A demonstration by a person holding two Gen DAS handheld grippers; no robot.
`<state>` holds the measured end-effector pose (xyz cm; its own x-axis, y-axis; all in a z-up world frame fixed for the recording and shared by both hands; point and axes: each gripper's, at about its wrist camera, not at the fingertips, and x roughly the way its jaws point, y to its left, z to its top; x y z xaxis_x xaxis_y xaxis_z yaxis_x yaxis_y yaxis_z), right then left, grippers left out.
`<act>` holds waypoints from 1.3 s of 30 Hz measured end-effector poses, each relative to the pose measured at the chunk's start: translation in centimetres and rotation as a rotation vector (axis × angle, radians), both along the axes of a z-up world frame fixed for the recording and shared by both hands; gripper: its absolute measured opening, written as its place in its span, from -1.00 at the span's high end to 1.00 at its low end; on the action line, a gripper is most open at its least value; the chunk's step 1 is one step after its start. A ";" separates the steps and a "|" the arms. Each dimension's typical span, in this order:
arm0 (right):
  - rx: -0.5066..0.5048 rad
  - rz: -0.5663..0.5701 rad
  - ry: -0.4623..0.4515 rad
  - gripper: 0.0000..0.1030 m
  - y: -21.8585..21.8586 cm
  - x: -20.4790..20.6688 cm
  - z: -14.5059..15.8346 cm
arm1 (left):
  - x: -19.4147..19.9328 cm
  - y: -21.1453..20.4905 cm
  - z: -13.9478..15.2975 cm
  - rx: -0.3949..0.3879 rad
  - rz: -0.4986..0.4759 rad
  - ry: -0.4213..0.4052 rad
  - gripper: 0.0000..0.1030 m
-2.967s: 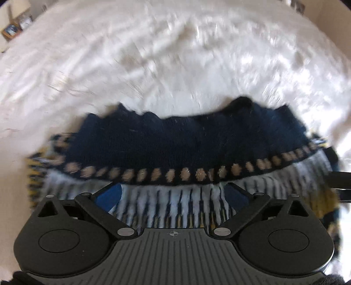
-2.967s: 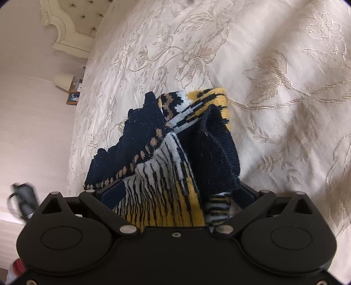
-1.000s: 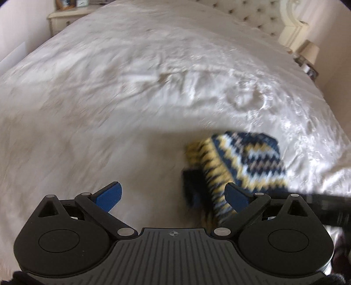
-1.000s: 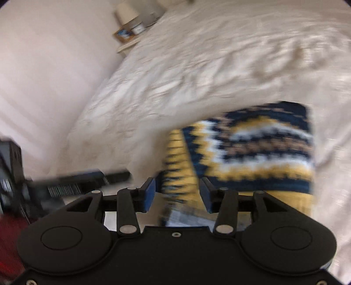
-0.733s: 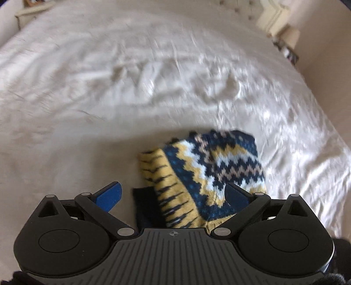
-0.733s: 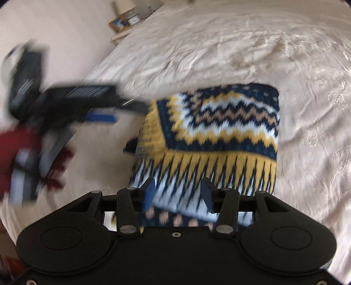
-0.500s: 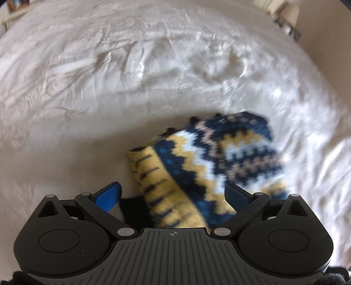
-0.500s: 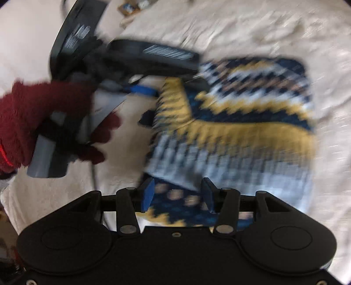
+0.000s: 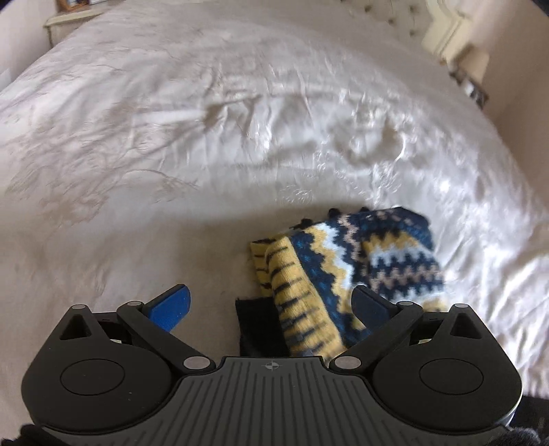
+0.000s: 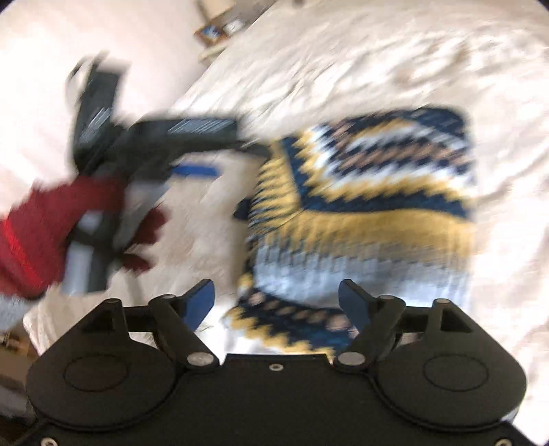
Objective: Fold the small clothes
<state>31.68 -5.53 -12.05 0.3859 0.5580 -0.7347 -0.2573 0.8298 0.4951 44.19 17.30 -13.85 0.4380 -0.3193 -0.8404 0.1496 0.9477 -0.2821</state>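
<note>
A small knit sweater (image 9: 363, 264), folded, with navy, yellow and white zigzags, lies on the cream bedspread (image 9: 171, 154). My left gripper (image 9: 271, 305) stands open over its left edge, where a dark flap (image 9: 257, 326) sticks out; the pads touch nothing. In the blurred right wrist view, the sweater (image 10: 370, 192) lies ahead of my right gripper (image 10: 276, 302). Its jaws are opening, with the sweater's near edge between them, unpressed. A red-gloved hand (image 10: 51, 219) holds the left gripper (image 10: 236, 161) beside the sweater.
A tufted headboard (image 9: 442, 34) and a lamp (image 9: 473, 65) stand at the far right of the bed. A nightstand (image 9: 68, 17) is at the far left corner. A framed picture (image 10: 212, 34) sits on the nightstand by the wall.
Three seconds ago both grippers held the sweater up; now it lies folded on the bed. The right jaws have widened in the last half second. The left gripper has shifted slightly leftward off the sweater.
</note>
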 end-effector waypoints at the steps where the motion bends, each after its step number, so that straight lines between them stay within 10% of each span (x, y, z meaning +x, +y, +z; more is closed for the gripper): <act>1: -0.007 -0.032 -0.010 -0.72 -1.3 0.1 0.3 | -0.6 0.2 0.3 -0.007 0.003 -0.002 -0.97; 11: -0.055 -0.207 0.016 -0.99 -8.9 6.0 -1.2 | -4.9 -1.4 -1.0 0.008 -0.026 0.066 -0.98; 39: 0.101 -0.154 0.184 -1.00 -7.5 15.8 -9.8 | -5.5 -3.6 -7.0 -0.020 -0.058 0.194 -0.98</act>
<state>47.49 -13.02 -21.88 0.3368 0.5771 -0.7440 -0.0301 0.7964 0.6041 38.69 13.69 -20.89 0.2486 -0.3569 -0.9004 0.1446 0.9329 -0.3299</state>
